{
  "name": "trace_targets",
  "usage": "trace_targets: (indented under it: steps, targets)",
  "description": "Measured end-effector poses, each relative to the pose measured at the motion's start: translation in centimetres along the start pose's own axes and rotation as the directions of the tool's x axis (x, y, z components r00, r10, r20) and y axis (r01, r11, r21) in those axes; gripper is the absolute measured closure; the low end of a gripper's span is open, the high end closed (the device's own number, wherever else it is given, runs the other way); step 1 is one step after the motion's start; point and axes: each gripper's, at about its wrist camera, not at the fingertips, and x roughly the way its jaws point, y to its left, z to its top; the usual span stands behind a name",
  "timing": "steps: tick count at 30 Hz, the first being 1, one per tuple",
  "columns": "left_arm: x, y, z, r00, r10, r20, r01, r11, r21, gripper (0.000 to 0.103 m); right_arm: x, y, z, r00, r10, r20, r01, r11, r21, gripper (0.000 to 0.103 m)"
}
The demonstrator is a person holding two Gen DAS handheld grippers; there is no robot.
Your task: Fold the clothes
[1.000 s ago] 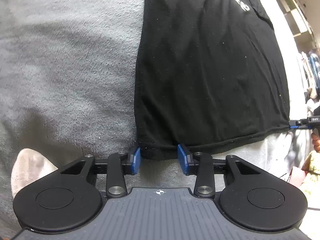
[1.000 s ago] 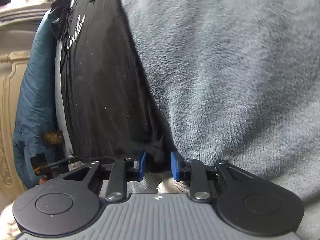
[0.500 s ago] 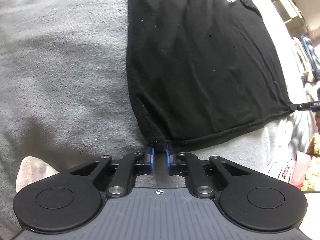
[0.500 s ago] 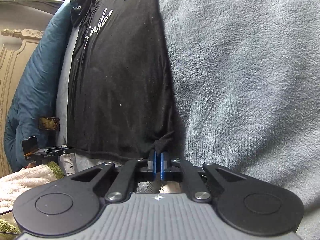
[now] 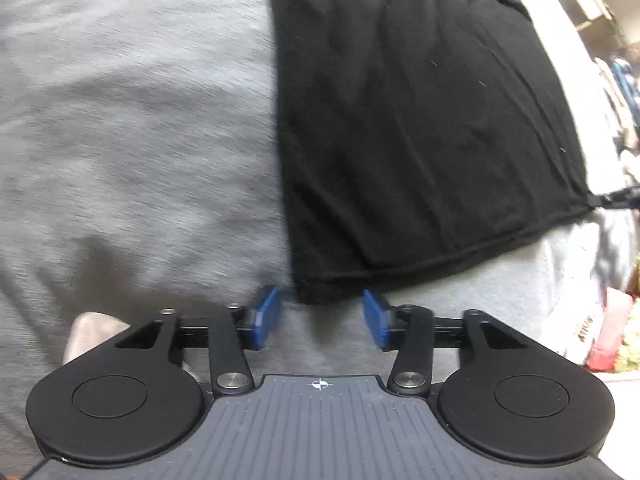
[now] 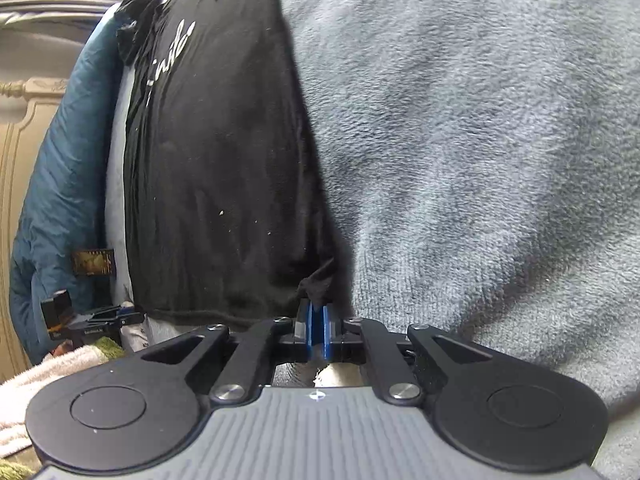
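Observation:
A black T-shirt with white lettering lies flat on a grey fleece blanket. My left gripper hovers over the shirt's near left hem corner. Its jaws are opening, and the corner lies between the blue pads without touching them. In the right wrist view the same T-shirt runs away from me, and my right gripper is shut on its bunched right hem corner. The right gripper's tip shows at the shirt's far hem corner in the left wrist view.
A teal padded jacket lies along the shirt's left side, against a carved wooden headboard. A white towel sits near the bottom left. More folded clothes lie at the right edge. The blanket spreads wide to the right.
The left gripper pinched the hem corner half a second ago and has now opened and let it drop. The right gripper closed on its corner and keeps it.

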Motion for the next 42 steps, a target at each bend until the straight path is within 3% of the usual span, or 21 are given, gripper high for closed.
trace_targets:
  steps: [6,14,23,25,27,31,38,42]
  targets:
    - [-0.2,1.1,-0.1,0.998,0.001,0.065,0.002,0.999,-0.049,0.05,0.0,-0.7,0.3,1.0,0.009,-0.002,-0.009,1.0,0.021,0.097]
    - [-0.2,0.1,1.5,0.999,0.026,0.033,-0.027,0.999,0.017,0.051,0.2,-1.4,0.3,1.0,0.021,-0.003,-0.021,0.999,0.048,0.097]
    - [-0.2,-1.2,1.7,0.999,0.032,-0.008,-0.031,0.996,0.084,0.074,0.2,-0.6,0.1,1.0,-0.001,0.031,0.002,0.999,-0.035,0.099]
    - [-0.2,-1.5,1.9,0.999,0.043,-0.015,-0.041,0.994,0.099,0.087,0.2,-0.2,-0.1,0.999,-0.013,0.044,0.016,0.998,-0.061,0.099]
    - [-0.6,-2.1,2.2,0.999,0.04,-0.012,-0.038,0.991,0.125,0.093,0.0,0.4,-0.1,0.998,-0.005,0.057,0.01,0.997,-0.082,0.1]
    - [-3.0,-2.3,4.5,0.996,-0.005,0.085,-0.006,0.991,0.131,0.096,-0.9,2.1,0.8,0.996,0.022,0.088,-0.01,0.992,-0.125,0.1]
    - [-7.6,-5.1,12.3,0.943,-0.054,0.33,0.006,0.989,0.145,0.096,-4.3,7.5,5.0,0.984,0.039,0.176,0.006,0.969,-0.249,0.1]
    - [-7.8,-7.0,17.0,0.89,-0.079,0.448,0.027,0.992,0.121,0.096,-6.3,11.0,7.5,0.973,0.023,0.228,0.052,0.947,-0.318,0.1]
